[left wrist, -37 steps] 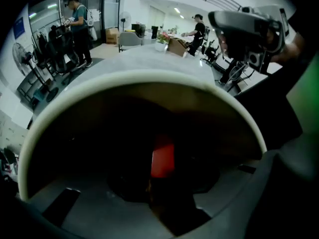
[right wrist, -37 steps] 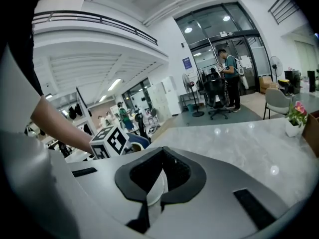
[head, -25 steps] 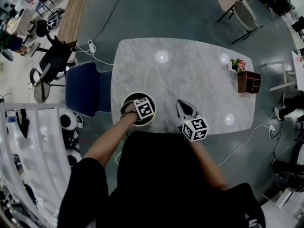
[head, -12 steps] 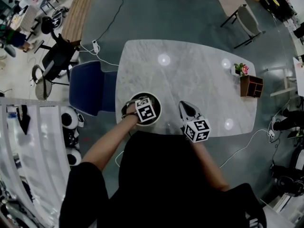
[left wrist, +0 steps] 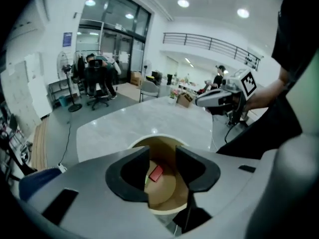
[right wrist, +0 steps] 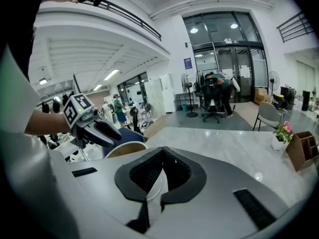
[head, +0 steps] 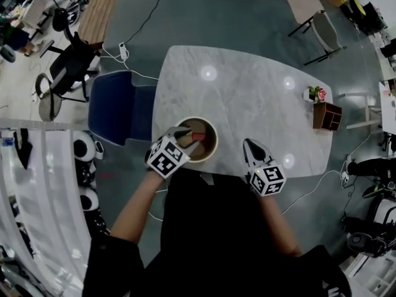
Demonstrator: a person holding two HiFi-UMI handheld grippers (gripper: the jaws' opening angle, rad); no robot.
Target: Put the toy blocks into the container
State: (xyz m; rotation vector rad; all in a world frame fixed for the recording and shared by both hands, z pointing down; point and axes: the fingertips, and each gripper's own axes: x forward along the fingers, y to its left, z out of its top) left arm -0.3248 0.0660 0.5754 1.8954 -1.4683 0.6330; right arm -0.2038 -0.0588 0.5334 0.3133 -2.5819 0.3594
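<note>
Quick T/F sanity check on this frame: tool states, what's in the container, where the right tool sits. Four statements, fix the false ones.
1. The left tool has its jaws apart and grips nothing. True.
2. The right tool grips a red block. False: its jaws are shut on nothing, and the red block lies inside the container.
3. The right tool is above the container. False: it is off to the container's right, over bare table.
4. A pink flower stands beside a wooden box near the table's edge. True.
</note>
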